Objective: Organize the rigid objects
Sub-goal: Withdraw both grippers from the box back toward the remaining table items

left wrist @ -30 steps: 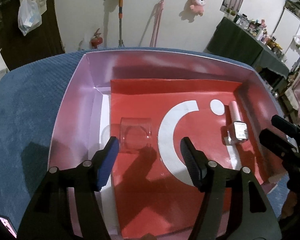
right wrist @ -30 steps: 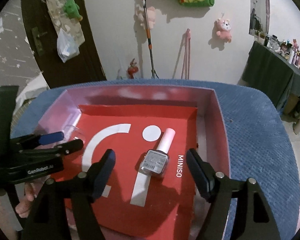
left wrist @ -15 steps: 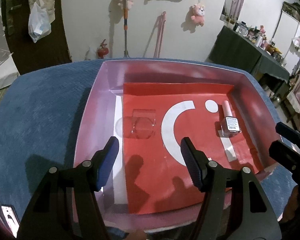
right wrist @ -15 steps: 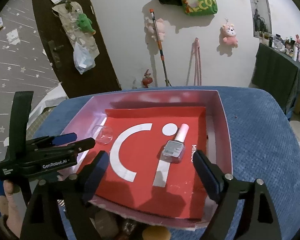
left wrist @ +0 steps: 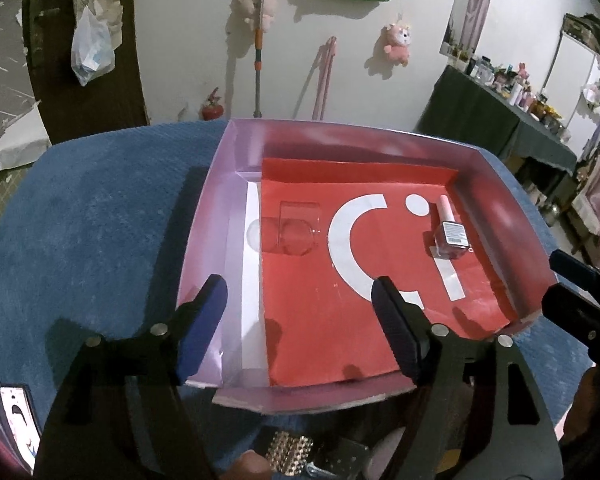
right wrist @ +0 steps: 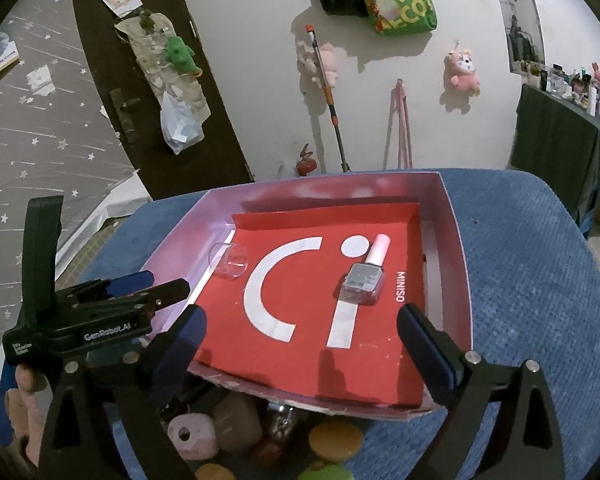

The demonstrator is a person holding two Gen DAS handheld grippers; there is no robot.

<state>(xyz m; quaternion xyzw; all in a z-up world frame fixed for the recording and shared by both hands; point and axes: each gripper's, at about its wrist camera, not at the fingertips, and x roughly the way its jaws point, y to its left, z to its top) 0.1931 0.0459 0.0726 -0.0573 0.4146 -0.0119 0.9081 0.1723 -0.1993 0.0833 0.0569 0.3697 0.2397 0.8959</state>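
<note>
A shallow pink box [left wrist: 204,216] [right wrist: 456,248] with a red liner sits on a blue textured surface. A clear glass [left wrist: 288,232] [right wrist: 230,260] lies on its side at the liner's left edge. A nail polish bottle [left wrist: 450,236] [right wrist: 362,280] with a pink cap lies at the right. My left gripper [left wrist: 296,284] [right wrist: 168,282] hovers over the box's near left part, its jaws opening with nothing between them. My right gripper [right wrist: 302,314] [left wrist: 552,278] hangs over the near right edge, its jaws also opening wide and empty. Both objects lie well ahead of the fingertips.
Several small items, among them a pink roll [right wrist: 192,436] and a yellow round lid [right wrist: 334,438], crowd the blue surface [right wrist: 540,280] just below the box's near edge. A hand [right wrist: 20,384] holds the left gripper. A dark table [left wrist: 500,120] with bottles stands at the far right.
Both grippers have drawn back and up from the box, and their jaws stand wider. The glass and the bottle have stayed where they lay. The small items by the near edge have come into view.
</note>
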